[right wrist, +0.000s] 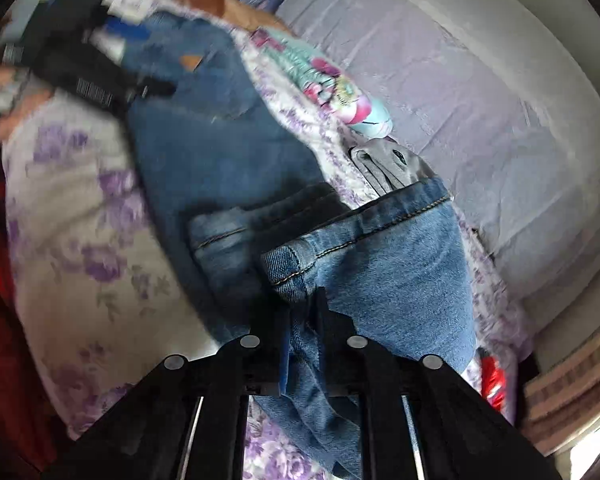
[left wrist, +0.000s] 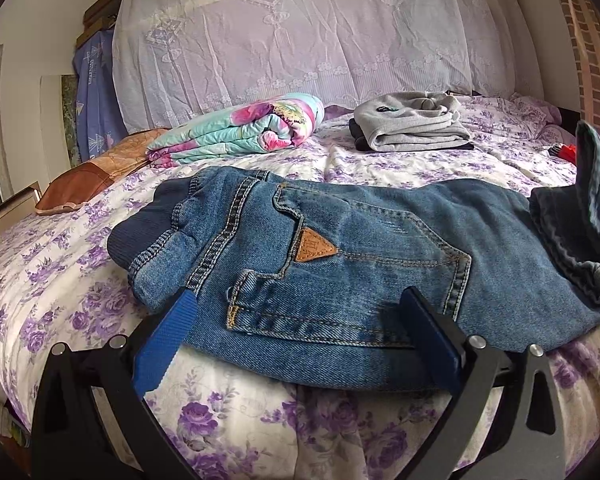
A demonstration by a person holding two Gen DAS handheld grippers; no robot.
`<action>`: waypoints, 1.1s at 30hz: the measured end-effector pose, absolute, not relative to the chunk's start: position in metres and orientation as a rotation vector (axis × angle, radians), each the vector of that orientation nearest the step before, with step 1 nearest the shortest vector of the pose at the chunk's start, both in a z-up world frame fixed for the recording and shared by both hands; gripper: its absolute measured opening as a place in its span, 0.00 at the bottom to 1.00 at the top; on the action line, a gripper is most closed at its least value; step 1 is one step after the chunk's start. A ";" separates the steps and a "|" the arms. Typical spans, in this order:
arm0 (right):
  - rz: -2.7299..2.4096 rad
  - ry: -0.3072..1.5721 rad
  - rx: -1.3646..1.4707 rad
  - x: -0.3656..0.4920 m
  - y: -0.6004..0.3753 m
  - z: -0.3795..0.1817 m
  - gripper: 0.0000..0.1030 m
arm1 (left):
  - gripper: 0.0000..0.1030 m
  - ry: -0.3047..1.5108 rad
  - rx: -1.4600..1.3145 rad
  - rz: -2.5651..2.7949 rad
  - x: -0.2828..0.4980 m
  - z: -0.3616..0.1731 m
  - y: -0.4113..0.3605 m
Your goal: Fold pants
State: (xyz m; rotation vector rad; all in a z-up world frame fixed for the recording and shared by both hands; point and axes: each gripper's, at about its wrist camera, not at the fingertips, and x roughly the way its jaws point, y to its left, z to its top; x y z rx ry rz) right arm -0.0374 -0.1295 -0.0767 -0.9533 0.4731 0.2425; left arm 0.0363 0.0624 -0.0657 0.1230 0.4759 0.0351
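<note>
Denim jeans (left wrist: 340, 248) lie across the floral bedspread (left wrist: 60, 264), waistband end toward the left of the left wrist view, back pocket and tan patch (left wrist: 315, 250) facing up. The leg end is raised at the right edge of that view.

Left gripper (left wrist: 300, 308): jaws wide, straddling the near edge of the jeans at the pocket. One finger sits under or beside the fabric at the waistband side, the other rests on top. The pads are not pinching; this end is at most pressed down, not gripped.

Right gripper (right wrist: 304, 320): jaws narrow, clamped on a fold of the leg cloth near the hems (right wrist: 380, 216). The right wrist view is tilted and blurred, so how much cloth lies between the pads cannot be told.

Elsewhere on the bed: a rolled floral quilt (left wrist: 244, 128) and a folded grey garment (left wrist: 412, 124), both well apart from the jeans.

Risks, in my judgement:
- The bite may hold only one layer or one leg; the other would drop away and spoil the fold.
- With the waist end unclamped, a pull on the legs could drag the whole garment across the bedspread.
- Heavy denim may slip from a shallow pinch if carried quickly.
- A skewed carry would land the hems off the waistband.
</note>
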 end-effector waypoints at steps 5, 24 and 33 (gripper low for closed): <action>0.320 0.417 -0.763 -0.069 -0.168 -0.036 0.57 | 0.95 0.538 0.045 -0.026 0.034 -0.050 0.065; 0.159 0.728 -0.041 0.060 -0.318 -0.027 0.62 | 0.96 0.760 0.231 -0.341 0.078 -0.051 -0.121; 0.141 0.720 -0.009 0.096 -0.310 -0.039 0.67 | 0.96 0.771 0.126 -0.400 0.079 -0.048 -0.102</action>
